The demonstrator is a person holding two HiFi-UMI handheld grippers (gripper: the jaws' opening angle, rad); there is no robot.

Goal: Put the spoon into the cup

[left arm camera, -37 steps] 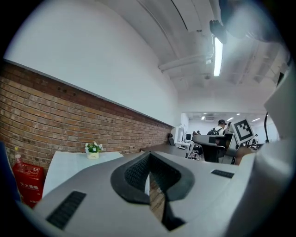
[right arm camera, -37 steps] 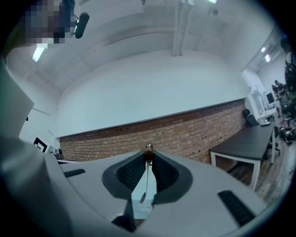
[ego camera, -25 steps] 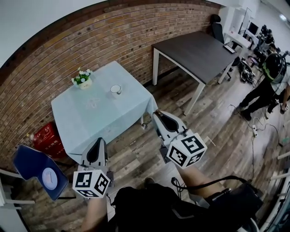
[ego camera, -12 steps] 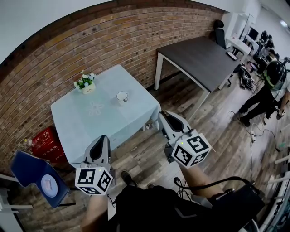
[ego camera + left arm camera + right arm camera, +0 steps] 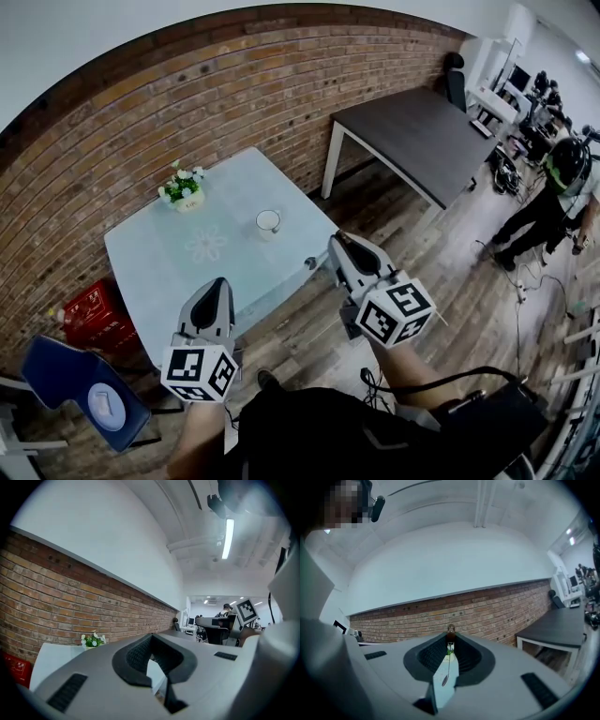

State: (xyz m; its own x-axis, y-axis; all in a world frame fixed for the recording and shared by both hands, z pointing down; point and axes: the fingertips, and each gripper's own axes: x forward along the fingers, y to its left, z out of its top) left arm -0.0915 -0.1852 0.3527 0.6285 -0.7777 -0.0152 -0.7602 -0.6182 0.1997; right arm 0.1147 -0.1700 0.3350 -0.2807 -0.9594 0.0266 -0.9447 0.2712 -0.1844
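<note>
In the right gripper view, the right tool (image 5: 450, 641) is clenched on the spoon (image 5: 444, 680). Its brown end is pinched at the very tips. The thin stem runs back along the gap between the jaws, and the small bowl lies nearer the camera. A strip of the pale bench (image 5: 442, 693) shows through the gap under the spoon. Ahead of the tool runs the brick wall (image 5: 487, 611), and off to its right stands a dark table (image 5: 562, 630).

In the left gripper view, the left tool (image 5: 152, 637) is clenched with its tips meeting, and it grips nothing. Only a narrow wedge of the bench shows between the jaws. Ahead and to the left of this tool sits a small pot of flowers (image 5: 93, 640), close to the wall. The marker cube (image 5: 246, 611) of the other tool shows far to its right.

In the head view, both tools are held level short of the bench's near edge, well apart from each other. The cup (image 5: 268, 221) stands upright on the cloth, ahead of the right tool and slightly to its left, and nothing touches it. The flowers are farther off, ahead of the left tool. A dark speck at the right tool's tip may be the spoon's end, but it is too small to be sure. A red crate (image 5: 89, 305) and a blue chair (image 5: 66, 370) lie to the left of the left tool.
</note>
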